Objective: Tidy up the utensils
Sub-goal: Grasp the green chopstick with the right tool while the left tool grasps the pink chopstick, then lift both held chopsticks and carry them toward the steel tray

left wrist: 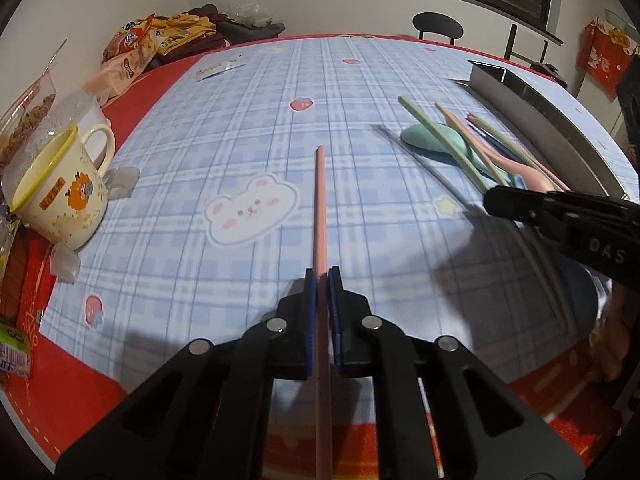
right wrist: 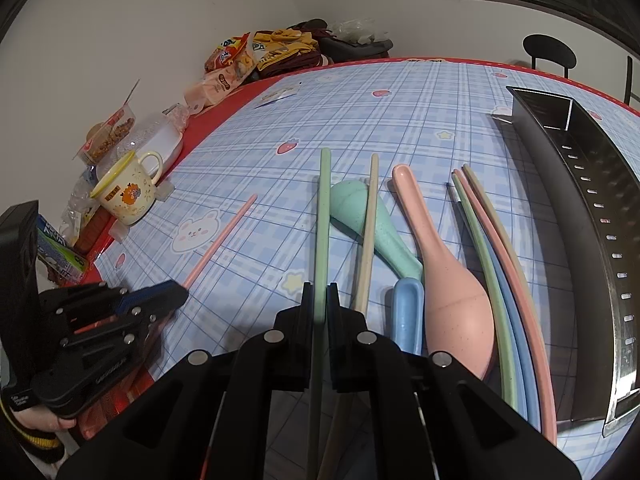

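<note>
1. While both tools point down over the plaid-clothed counter [left wrist: 256, 92], the left gripper [left wrist: 322, 276] has its fingers [left wrist: 310, 300] clamped narrow on a pink chopstick [left wrist: 320, 208], whose far end reaches toward the middle of the cloth.
2. The right gripper [right wrist: 319, 292] pinches a green chopstick [right wrist: 323, 216] between closed fingers [right wrist: 306, 304].
3. Just right of it lie a beige chopstick [right wrist: 370, 220] across a teal spoon [right wrist: 360, 216], a small blue spoon [right wrist: 408, 312] and a pink spoon [right wrist: 444, 272].
4. Beyond those, a bundle of coloured chopsticks [right wrist: 492, 264] lies beside the metal rack [right wrist: 592, 216].
5. A cartoon mug [right wrist: 126, 196] stands near the counter's left edge, well apart from the utensils.
</note>
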`<act>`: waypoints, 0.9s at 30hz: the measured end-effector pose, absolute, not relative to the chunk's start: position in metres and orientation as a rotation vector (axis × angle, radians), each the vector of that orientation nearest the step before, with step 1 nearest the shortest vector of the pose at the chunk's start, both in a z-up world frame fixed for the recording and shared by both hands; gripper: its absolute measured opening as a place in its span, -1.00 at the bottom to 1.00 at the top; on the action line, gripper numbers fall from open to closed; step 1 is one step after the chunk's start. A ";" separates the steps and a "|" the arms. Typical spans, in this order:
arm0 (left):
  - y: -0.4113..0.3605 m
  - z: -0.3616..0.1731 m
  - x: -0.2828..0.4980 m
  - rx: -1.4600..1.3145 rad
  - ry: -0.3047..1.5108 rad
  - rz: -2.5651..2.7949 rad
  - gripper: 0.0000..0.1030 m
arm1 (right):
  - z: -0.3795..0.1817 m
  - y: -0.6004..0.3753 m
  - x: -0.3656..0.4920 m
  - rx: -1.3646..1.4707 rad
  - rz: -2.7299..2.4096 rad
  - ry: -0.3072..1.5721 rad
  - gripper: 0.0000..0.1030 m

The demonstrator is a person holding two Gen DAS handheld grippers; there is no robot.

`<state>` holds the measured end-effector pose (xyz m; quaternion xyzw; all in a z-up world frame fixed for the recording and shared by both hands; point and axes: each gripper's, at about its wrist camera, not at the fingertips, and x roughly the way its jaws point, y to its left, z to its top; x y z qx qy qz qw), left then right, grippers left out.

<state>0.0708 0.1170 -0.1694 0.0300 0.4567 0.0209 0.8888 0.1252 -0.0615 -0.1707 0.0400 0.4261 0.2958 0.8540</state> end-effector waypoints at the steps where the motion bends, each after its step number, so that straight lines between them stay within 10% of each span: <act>1: 0.116 -0.170 0.071 0.072 0.945 0.045 -0.79 | -0.171 -0.062 0.125 0.084 0.622 0.896 -0.87; 27: 0.123 -0.172 0.064 0.034 0.891 0.015 -0.80 | -0.170 -0.054 0.122 0.064 0.646 0.889 -0.87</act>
